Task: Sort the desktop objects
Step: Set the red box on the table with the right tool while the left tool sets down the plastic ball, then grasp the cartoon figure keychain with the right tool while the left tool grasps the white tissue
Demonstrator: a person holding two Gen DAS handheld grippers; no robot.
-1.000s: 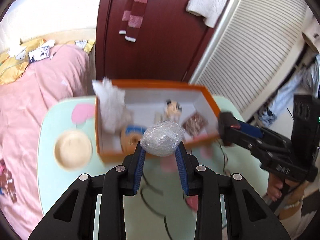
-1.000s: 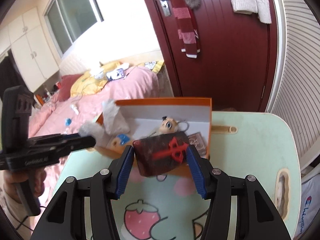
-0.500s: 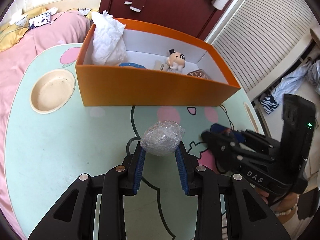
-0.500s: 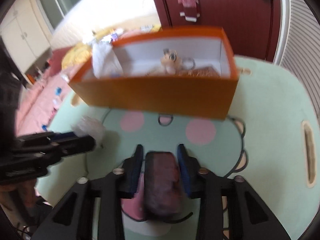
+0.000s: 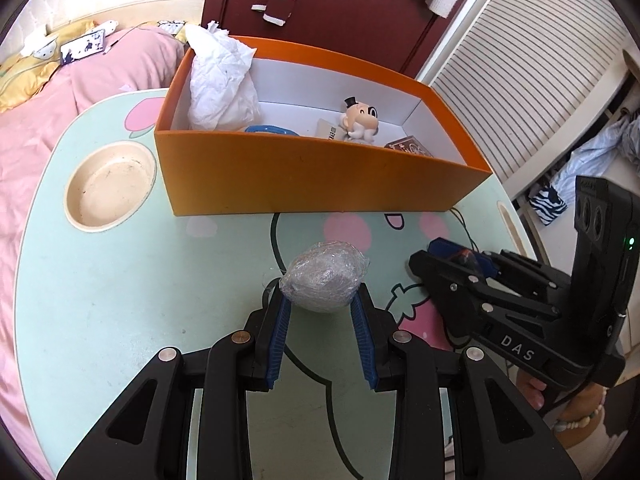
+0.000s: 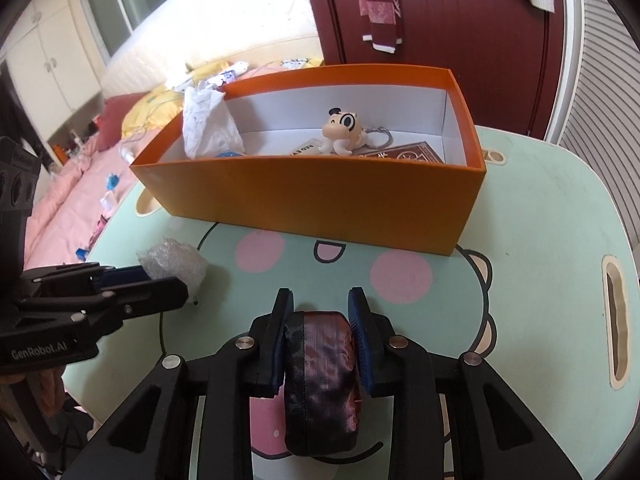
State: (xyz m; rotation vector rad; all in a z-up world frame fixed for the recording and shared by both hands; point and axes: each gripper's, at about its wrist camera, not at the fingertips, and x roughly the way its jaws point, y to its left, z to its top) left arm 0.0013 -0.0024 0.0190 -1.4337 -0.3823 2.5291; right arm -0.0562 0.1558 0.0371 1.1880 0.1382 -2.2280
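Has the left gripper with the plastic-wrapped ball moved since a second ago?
Yes. The left gripper, shut on the plastic-wrapped ball, has come back from above the orange box toward the person; the ball now sits before the box's near wall.

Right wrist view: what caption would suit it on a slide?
Right gripper clamps a dark red pouch before the orange box.

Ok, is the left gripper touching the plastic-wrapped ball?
Touching. In the left wrist view both blue fingers press against the sides of the ball, with no gap showing.
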